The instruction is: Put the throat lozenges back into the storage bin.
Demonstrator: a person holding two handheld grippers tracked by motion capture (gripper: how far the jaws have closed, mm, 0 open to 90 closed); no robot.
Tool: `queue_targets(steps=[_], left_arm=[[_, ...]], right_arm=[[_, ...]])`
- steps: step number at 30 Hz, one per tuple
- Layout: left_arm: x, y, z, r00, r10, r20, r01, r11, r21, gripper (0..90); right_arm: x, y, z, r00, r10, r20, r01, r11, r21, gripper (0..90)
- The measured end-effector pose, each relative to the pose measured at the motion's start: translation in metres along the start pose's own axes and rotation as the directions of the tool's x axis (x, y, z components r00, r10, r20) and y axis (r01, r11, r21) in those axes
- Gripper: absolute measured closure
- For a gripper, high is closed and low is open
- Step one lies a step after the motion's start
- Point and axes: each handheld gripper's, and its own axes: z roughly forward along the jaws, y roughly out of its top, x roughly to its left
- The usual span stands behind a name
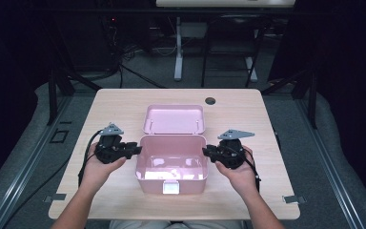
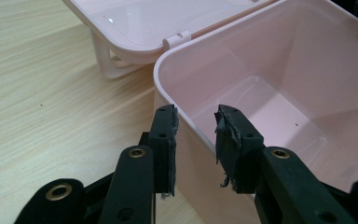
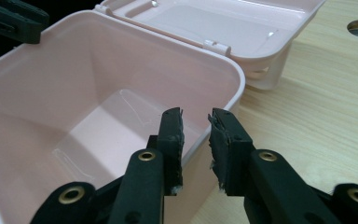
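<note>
A pale wooden counter [image 1: 124, 102] carries a pink plastic box [image 1: 171, 164] near its middle, toward the near edge. The box stands open and looks empty inside. Its lid [image 1: 174, 119] is hinged at the far side and lies folded back flat on the counter behind it. A white latch [image 1: 170, 188] sits on the near wall.

A person's forearms come in from the near edge, one hand on each side of the box. The left hand-held gripper [image 1: 136, 150] is at the box's left wall; in the left gripper view its jaws are spread and straddle the rim, one pad outside and one inside, not yet pressing on it. The right hand-held gripper [image 1: 207, 151] mirrors this at the right wall, jaws likewise spread across the rim with a gap on both sides.

Judging from this, opening the box appears done, and both tools are lined up to take hold of the side walls. What seems left is to close on the rims and then lift or move the box; nothing has been put inside so far.
</note>
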Motion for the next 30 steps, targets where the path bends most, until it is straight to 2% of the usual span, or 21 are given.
queue_targets(steps=[7,10,14,17,19,21,25,30], left_arm=[[0.000,-0.002,-0.005,0.9999,0.013,-0.006,-0.013,0.9999,-0.006,63.9],[0.001,-0.002,-0.006,1.0000,0.007,0.001,-0.007,1.0000,-0.007,60.9],[0.002,-0.002,-0.007,0.9999,0.011,-0.002,-0.011,0.9999,-0.013,57.5],[0.002,-0.001,-0.009,1.0000,0.005,0.005,-0.005,0.9998,-0.020,54.7],[0.002,-0.001,-0.011,0.9998,0.017,0.003,-0.017,0.9996,-0.022,53.0],[0.000,0.000,-0.013,0.9991,0.041,-0.010,-0.041,0.9990,-0.016,51.1],[0.000,0.001,-0.014,0.9987,0.042,0.030,-0.041,0.9986,-0.033,50.9],[0.005,0.000,-0.016,0.9994,0.022,0.027,-0.022,0.9994,-0.026,48.8]], right_arm=[[0.002,0.008,-0.009,0.9998,-0.006,-0.021,0.005,1.000,-0.024,70.5],[0.000,0.012,-0.011,0.9997,0.002,-0.023,-0.003,0.999,-0.034,69.5],[-0.006,0.015,-0.015,0.9984,0.024,-0.052,-0.024,1.000,-0.006,70.1],[-0.010,0.019,-0.020,0.9980,0.026,-0.058,-0.025,1.000,0.011,69.7],[-0.012,0.021,-0.023,0.9974,0.023,-0.068,-0.020,0.999,0.041,66.5],[-0.012,0.022,-0.024,0.9991,0.000,-0.041,0.002,0.999,0.054,62.7],[-0.013,0.024,-0.025,0.9993,-0.030,-0.020,0.032,0.996,0.085,60.4],[-0.016,0.025,-0.023,0.9994,-0.016,-0.030,0.019,0.995,0.097,59.8]])
